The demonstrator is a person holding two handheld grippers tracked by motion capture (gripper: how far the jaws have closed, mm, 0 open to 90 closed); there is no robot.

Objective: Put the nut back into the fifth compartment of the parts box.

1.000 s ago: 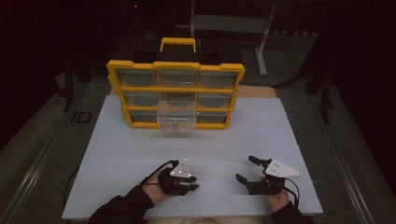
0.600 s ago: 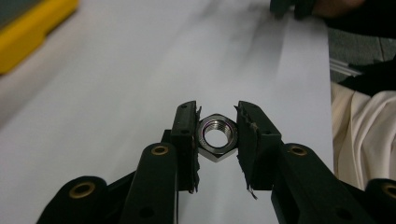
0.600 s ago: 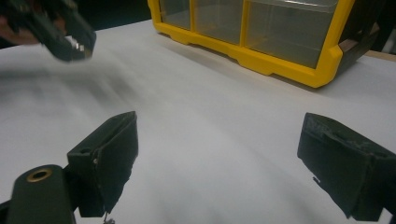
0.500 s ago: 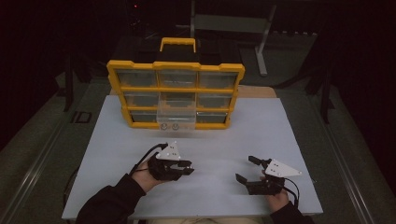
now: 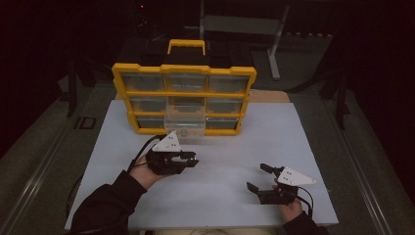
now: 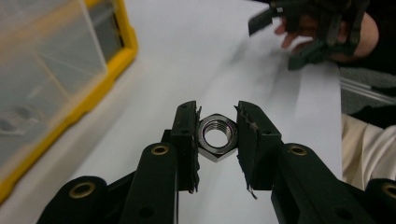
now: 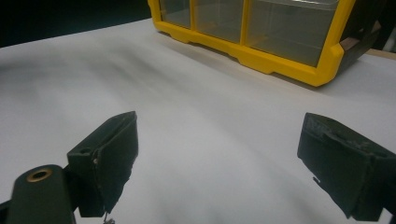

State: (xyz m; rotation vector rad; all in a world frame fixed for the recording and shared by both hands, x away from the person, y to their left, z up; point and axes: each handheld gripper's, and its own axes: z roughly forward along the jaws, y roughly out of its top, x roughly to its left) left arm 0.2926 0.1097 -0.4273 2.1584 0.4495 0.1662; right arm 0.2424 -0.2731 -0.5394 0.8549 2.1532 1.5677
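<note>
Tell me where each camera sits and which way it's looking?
High view: above the person's side, looking forward and down at the white table and yellow organizer; both forearms and hands show.
Left gripper view: rides the left gripper, looking along its jaws clamped on a steel nut; the other hand shows beyond.
Right gripper view: rides the right gripper, jaws apart, facing the organizer.
Shared: all three show the organizer and table.

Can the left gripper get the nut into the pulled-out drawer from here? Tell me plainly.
Probably yes. The left gripper, shut on the nut, sits just in front of the pulled-out clear drawer, with bare white table between them and the right gripper off to the side.
</note>
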